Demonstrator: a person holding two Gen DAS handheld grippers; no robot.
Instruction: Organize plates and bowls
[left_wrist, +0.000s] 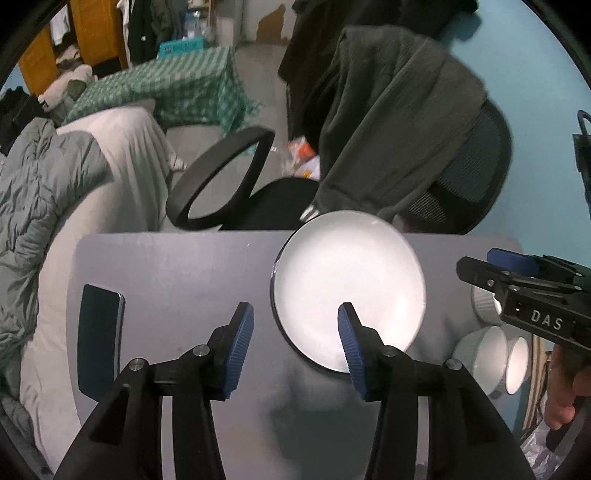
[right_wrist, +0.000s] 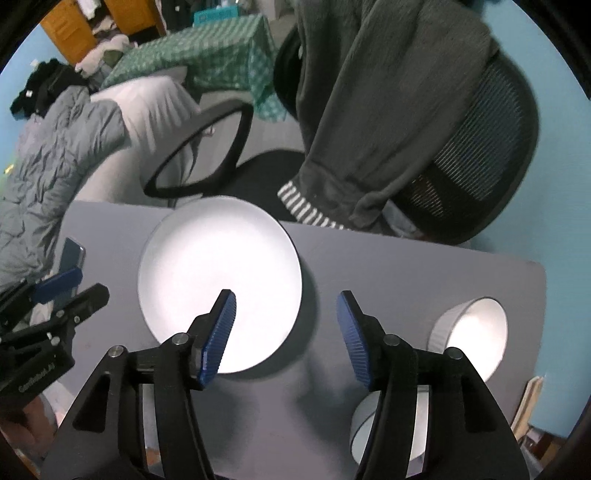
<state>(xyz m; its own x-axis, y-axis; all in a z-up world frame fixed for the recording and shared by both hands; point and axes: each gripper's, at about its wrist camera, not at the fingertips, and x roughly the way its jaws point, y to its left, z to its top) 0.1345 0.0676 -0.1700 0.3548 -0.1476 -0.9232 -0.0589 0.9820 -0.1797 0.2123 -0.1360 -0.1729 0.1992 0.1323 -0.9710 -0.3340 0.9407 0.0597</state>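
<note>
A white plate (left_wrist: 349, 288) (right_wrist: 221, 280) lies flat on the grey table (left_wrist: 184, 266) (right_wrist: 369, 266), near its far edge. My left gripper (left_wrist: 294, 306) hovers above the plate's left rim, open, with nothing pressed between its blue pads. My right gripper (right_wrist: 285, 295) hangs open above the plate's right rim and bare table. A white ribbed bowl (right_wrist: 469, 332) (left_wrist: 484, 299) stands at the right. A second bowl (right_wrist: 391, 424) (left_wrist: 480, 354) is nearer, partly hidden by my right finger. A third small bowl (left_wrist: 517, 363) sits beside it. Each view shows the other gripper (left_wrist: 480, 264) (right_wrist: 79, 288) at its edge.
A dark phone (left_wrist: 99, 332) (right_wrist: 74, 254) lies on the table's left side. Behind the table stands an office chair (left_wrist: 472, 177) draped with a dark garment. A bed with a grey duvet (left_wrist: 44, 192) lies to the left. A person's hand (left_wrist: 561, 398) grips the right tool.
</note>
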